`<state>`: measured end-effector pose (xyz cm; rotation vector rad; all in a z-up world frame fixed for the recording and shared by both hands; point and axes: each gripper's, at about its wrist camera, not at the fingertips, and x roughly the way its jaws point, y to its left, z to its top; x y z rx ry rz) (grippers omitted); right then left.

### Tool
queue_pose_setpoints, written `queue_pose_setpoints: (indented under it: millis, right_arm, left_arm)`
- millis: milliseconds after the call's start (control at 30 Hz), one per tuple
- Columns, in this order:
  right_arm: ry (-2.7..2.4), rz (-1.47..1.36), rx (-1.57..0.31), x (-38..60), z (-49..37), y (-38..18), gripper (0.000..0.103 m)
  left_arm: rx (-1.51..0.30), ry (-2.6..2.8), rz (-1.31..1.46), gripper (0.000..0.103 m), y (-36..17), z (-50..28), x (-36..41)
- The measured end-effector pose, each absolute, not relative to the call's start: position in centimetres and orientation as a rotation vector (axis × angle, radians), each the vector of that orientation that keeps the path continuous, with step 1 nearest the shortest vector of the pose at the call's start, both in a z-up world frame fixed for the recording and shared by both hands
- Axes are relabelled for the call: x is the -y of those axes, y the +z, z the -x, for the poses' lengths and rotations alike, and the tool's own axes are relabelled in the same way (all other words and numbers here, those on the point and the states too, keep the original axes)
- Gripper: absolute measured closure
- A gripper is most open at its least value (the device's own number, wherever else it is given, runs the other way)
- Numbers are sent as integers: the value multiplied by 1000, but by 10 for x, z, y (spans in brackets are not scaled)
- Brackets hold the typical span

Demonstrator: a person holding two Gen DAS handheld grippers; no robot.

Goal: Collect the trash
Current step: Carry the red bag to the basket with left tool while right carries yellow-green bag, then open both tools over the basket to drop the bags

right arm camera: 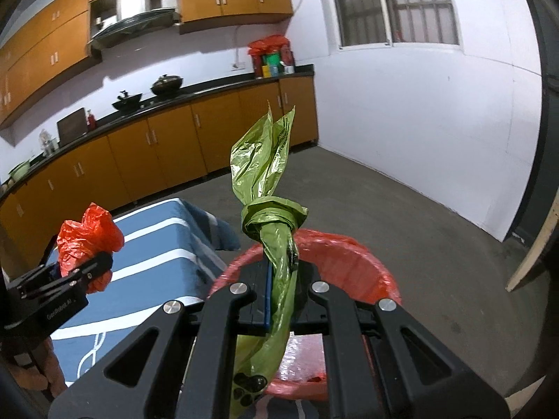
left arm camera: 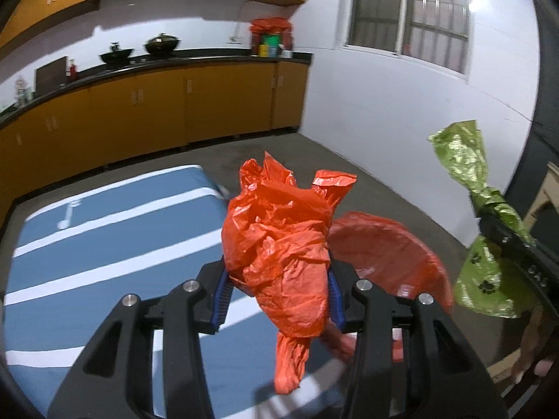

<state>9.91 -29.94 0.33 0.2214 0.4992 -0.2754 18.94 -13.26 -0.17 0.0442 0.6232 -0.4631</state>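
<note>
Kitchen interior, seen from two wrist cameras: white walls, a barred window (right arm camera: 394, 7) at far right, and orange-brown cabinets (right arm camera: 167, 139) running along the far left wall under a dark countertop (right arm camera: 195, 92) that carries two black pots (right arm camera: 167, 83) and a cluster of red and green containers (right arm camera: 270, 56) at its far end. Grey concrete floor (right arm camera: 401, 202) fills the middle ground. Nearer, at left, lies a blue surface with white stripes (left arm camera: 115, 230). Just beside its right edge stands a bin lined with a red-orange bag (right arm camera: 344, 251), its open rim directly beyond both grippers. Left gripper (left arm camera: 279, 300), black with blue pads, is clenched on a crumpled orange plastic bag (left arm camera: 279, 241), which bulges above the jaws and hangs in a twisted tail below them. Right gripper (right arm camera: 281, 300) grasps a knotted green plastic bag (right arm camera: 269, 188) below its knot; the loose top stands upright above the knot, and the lower part, printed with black paw marks, hangs beneath the jaws, over the near edge of the bin. Both bags are held in the air, well apart from each other.
</note>
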Motion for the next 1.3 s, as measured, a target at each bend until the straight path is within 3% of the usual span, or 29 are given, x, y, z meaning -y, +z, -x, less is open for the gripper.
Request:
queue_pose_setpoints:
  millis: [800,933,1067,1300]
  right_arm:
    - [-290,-303,-577,351,-114,-28,96]
    - [-275,-314,-589,354,-118,-31,91]
    - [-267,-338,-602,361,-120,-36,78]
    - [-263,-361,-609,368,-116,-41,76]
  left_arm:
    - [-758,-687,-81,56,-59,-210,228]
    - [-784,-690,-92,53,-72,-216,234]
    - [-813,-682,-93,49,-84,-219,237]
    - [-834,-681,-88,41,-95,-222,235]
